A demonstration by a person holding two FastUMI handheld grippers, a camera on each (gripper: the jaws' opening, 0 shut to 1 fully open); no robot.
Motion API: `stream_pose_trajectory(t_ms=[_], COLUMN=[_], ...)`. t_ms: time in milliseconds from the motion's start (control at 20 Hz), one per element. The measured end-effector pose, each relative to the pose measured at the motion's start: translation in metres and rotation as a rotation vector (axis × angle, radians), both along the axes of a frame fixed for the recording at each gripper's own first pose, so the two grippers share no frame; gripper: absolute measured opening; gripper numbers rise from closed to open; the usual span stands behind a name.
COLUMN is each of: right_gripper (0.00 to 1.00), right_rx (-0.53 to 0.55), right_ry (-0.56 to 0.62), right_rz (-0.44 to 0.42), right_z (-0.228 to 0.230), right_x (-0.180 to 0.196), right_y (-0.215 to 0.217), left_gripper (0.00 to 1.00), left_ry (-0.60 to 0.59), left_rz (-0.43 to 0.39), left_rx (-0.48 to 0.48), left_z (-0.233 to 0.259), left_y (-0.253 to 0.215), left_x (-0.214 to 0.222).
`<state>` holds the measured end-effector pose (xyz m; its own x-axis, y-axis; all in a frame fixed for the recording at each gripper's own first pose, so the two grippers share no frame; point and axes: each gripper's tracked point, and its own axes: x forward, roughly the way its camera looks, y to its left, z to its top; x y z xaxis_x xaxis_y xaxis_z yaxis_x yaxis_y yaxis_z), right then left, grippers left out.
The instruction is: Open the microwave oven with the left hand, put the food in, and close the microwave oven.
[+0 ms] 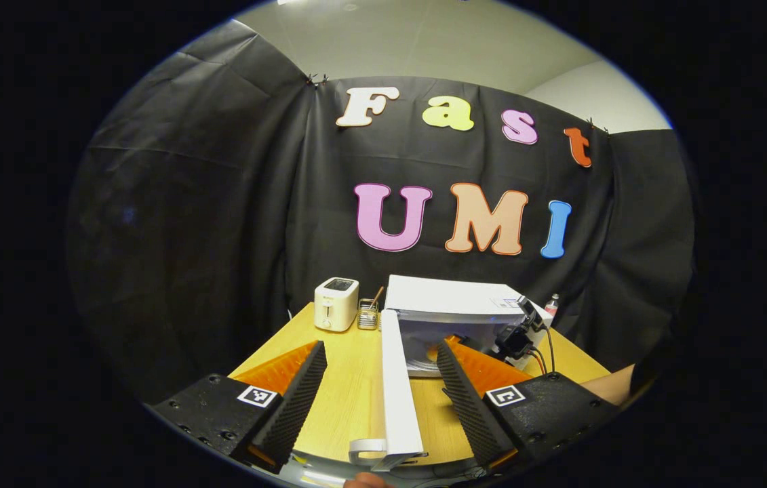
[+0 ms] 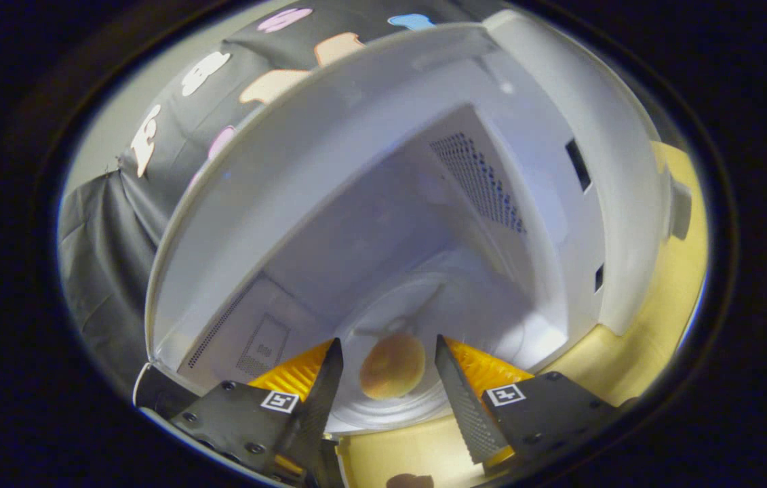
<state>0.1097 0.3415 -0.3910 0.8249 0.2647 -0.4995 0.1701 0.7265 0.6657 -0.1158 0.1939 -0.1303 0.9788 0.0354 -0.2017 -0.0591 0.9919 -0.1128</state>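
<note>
On the table: a white microwave oven (image 1: 454, 308) stands at the back of the wooden table (image 1: 349, 400), in the left gripper view.
Door: the microwave door (image 1: 398, 386) is swung wide open and is seen edge-on, reaching toward the camera; its handle (image 1: 364, 449) is at the near end, low between the two fingers.
Left gripper: the left gripper (image 1: 380, 352) has its fingers well apart and holds nothing; the door edge runs through the gap between them, and I cannot tell if either finger touches it.
Right gripper: in the right gripper view, the right gripper (image 2: 386, 349) points into the open cavity, its fingers apart, with a clear gap on each side of the food.
Food: a round, golden-brown food item (image 2: 392, 366) lies on the glass turntable (image 2: 492, 318) inside the oven, between the two fingers but not pressed by them.
Other gripper seen far: in the left gripper view, a black device with cables (image 1: 517, 332) is at the open front of the oven.
Beside the oven: a white toaster (image 1: 336, 303) and a small holder with utensils (image 1: 368, 315) stand left of it; a small bottle (image 1: 552, 304) is to its right.
</note>
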Motion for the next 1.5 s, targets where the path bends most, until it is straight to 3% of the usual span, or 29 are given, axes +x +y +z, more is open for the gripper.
stream_pose_trajectory(t_ms=[250, 300, 400, 450, 500, 550, 650, 700, 750, 800, 900, 950, 1000, 1100, 1350, 1500], right_gripper=[0.75, 0.84, 0.84, 0.84, 0.75, 0.85, 0.85, 0.85, 0.75, 0.85, 0.85, 0.85, 0.75, 0.75, 0.75, 0.75], right_rx=[-0.124, -0.158, -0.211, -0.226, -0.241, -0.252, -0.292, -0.316, -0.341, -0.355, -0.356, -0.355, -0.358, -0.375, -0.434, -0.479], right_ry=[-0.079, -0.101, -0.137, -0.155, -0.179, -0.2, -0.263, -0.3, -0.335, -0.36, -0.398, -0.414, -0.435, -0.47, -0.5, -0.509], right_rz=[0.177, 0.228, 0.318, 0.345, 0.364, 0.375, 0.39, 0.399, 0.403, 0.401, 0.388, 0.374, 0.355, 0.317, 0.229, 0.203], right_z=[0.021, 0.026, 0.035, 0.043, 0.055, 0.064, 0.092, 0.107, 0.122, 0.134, 0.163, 0.175, 0.189, 0.212, 0.245, 0.253], right_x=[-0.033, -0.044, -0.062, -0.07, -0.078, -0.081, -0.088, -0.09, -0.09, -0.096, -0.101, -0.102, -0.099, -0.096, -0.098, -0.099], right_y=[-0.016, -0.02, -0.032, -0.04, -0.049, -0.056, -0.074, -0.082, -0.091, -0.104, -0.12, -0.129, -0.139, -0.158, -0.207, -0.228], left_gripper=[0.96, 0.96, 0.94, 0.96, 0.96, 0.96, 0.92, 0.73, 0.55, 0.37, 0.0, 0.01, 0.01, 0.01, 0.0, 0.0], left_ry=[0.004, 0.01, 0.034, 0.055, 0.074, 0.092, 0.141, 0.171, 0.202, 0.243, 0.33, 0.359, 0.38, 0.44, 0.481, 0.471], left_rz=[0.032, 0.041, 0.056, 0.056, 0.06, 0.065, 0.072, 0.077, 0.095, 0.104, 0.104, 0.093, 0.076, 0.037, -0.06, -0.149], left_rx=[0.037, 0.041, 0.049, 0.058, 0.068, 0.074, 0.075, 0.078, 0.09, 0.096, 0.08, 0.051, 0.029, 0.014, 0.179, 0.207], left_z=[-0.004, -0.007, -0.017, -0.025, -0.033, -0.04, -0.062, -0.077, -0.092, -0.111, -0.146, -0.163, -0.173, -0.202, -0.222, -0.223], left_y=[0.021, 0.026, 0.038, 0.043, 0.05, 0.058, 0.069, 0.074, 0.08, 0.084, 0.08, 0.073, 0.065, 0.049, 0.019, -0.016], left_x=[-0.013, -0.017, -0.027, -0.032, -0.037, -0.042, -0.05, -0.054, -0.055, -0.057, -0.06, -0.059, -0.059, -0.058, -0.056, -0.046])
